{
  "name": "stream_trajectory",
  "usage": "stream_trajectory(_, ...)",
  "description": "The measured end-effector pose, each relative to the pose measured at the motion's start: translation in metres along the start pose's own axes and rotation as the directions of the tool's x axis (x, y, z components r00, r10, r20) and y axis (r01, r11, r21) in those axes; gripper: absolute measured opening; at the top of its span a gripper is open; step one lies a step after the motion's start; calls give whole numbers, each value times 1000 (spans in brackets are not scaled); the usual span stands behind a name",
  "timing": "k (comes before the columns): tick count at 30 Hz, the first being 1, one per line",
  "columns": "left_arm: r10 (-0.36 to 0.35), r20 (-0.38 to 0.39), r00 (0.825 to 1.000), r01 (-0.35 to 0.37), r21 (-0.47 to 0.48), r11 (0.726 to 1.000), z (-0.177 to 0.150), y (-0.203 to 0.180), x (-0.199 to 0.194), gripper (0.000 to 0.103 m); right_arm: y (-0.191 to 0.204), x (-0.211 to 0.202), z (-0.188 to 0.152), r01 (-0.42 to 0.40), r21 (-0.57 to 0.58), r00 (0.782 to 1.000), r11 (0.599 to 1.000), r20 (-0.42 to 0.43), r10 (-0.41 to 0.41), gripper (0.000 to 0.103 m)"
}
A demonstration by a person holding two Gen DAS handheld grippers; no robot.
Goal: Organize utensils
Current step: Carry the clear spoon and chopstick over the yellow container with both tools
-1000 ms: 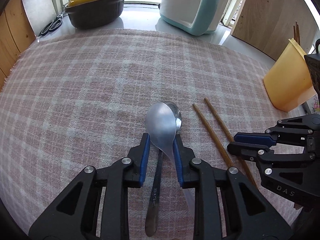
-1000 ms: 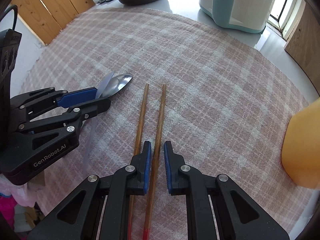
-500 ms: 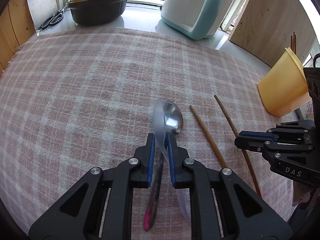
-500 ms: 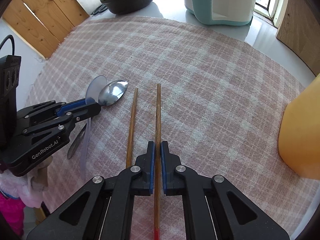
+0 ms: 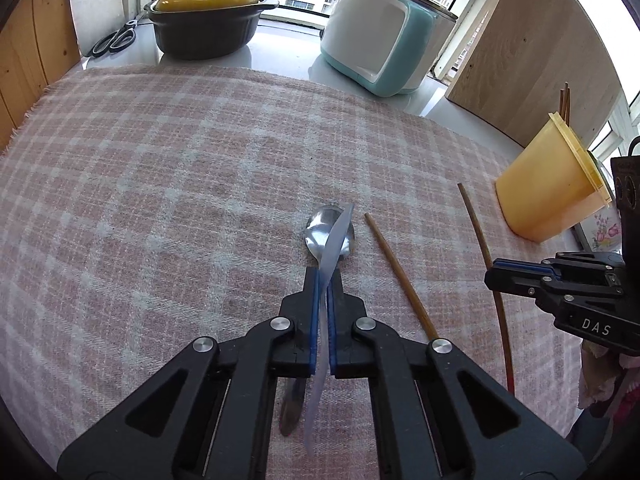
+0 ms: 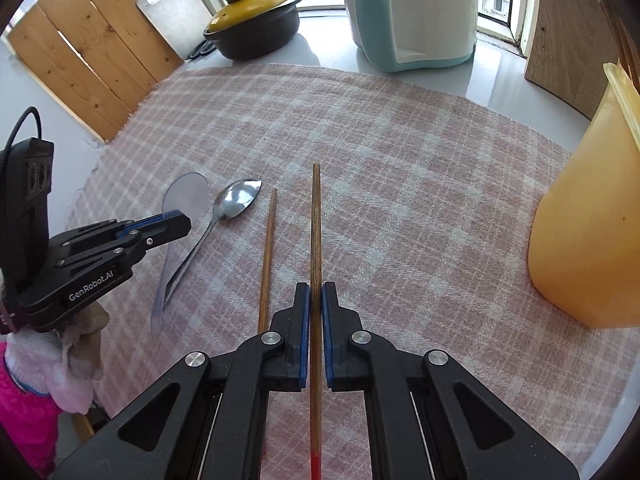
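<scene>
From my left wrist view, the metal spoon lies on the cloth at centre, a chopstick at its 3 o'clock. The tub stands at 2 o'clock, the pot at 11, the cooker at 12.

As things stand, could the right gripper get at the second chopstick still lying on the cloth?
Probably not yet. The right gripper is shut on one chopstick, so its jaws are taken. The other chopstick lies just to its left on the cloth, uncovered and apart from the metal spoon, so the approach itself looks free.
</scene>
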State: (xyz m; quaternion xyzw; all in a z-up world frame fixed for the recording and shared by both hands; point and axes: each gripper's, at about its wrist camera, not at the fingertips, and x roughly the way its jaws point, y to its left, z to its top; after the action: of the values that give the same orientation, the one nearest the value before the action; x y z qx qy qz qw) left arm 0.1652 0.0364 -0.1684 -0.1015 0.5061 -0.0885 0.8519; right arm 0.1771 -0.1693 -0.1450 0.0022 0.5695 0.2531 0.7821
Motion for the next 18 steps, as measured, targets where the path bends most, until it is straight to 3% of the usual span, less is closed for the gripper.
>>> stream_trajectory(18,-146,111,983,142,45,989,15,-63,-51,1,-19,-81,-11,-21,47,981,999,193,11,4)
